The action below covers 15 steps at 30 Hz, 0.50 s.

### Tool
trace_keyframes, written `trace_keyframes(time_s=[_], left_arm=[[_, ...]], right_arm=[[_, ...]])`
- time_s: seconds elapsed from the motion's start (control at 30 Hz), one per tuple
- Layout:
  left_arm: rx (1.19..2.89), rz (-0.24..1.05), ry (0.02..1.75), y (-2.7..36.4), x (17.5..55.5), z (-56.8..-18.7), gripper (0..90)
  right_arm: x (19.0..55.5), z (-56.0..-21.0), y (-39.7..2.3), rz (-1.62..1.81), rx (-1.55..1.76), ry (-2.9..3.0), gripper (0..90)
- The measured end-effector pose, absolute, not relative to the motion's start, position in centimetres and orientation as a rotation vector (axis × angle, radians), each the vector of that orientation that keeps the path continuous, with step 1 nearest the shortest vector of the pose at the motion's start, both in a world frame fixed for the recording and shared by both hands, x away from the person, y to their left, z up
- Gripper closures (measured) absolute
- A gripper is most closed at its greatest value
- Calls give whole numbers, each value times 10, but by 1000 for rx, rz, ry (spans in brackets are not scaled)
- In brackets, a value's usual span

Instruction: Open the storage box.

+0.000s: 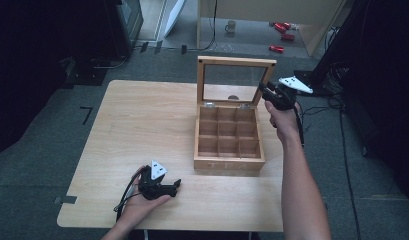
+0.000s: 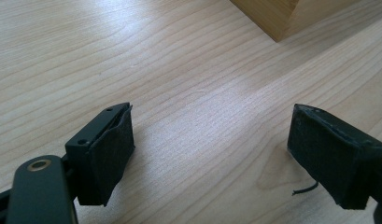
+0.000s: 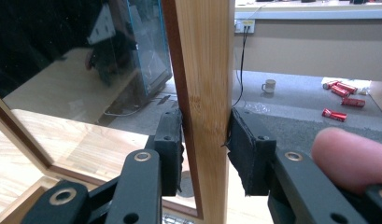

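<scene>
The right gripper point(image 3: 205, 154) is clenched on the glass-paned wooden lid's side rail point(image 3: 205, 70); stiff, probably fragile pane, so the frame suits. The left gripper point(image 2: 212, 154) rests released.

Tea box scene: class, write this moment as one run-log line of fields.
right gripper: shut on lid frame | tea box: open, lid upright | left gripper: open, resting on table | compartments: look empty

we rested our left gripper point(image 1: 175, 186) low with jaws spread wide, while our right gripper point(image 3: 205, 156), arm outstretched, had its jaws clamped shut.
</scene>
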<state>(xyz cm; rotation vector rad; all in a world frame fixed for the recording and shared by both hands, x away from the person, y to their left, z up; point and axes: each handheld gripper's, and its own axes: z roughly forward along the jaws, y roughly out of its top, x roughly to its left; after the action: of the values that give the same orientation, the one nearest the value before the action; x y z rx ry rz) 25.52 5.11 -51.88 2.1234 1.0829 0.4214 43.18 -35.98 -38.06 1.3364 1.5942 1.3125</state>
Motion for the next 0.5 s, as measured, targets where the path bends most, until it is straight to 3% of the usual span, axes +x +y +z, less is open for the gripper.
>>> trace_keyframes(time_s=[0.5], left_arm=[[2117,404,1074,53,254,-519,150]], right_arm=[[460,-373,-341,1192,1471,1530,679]])
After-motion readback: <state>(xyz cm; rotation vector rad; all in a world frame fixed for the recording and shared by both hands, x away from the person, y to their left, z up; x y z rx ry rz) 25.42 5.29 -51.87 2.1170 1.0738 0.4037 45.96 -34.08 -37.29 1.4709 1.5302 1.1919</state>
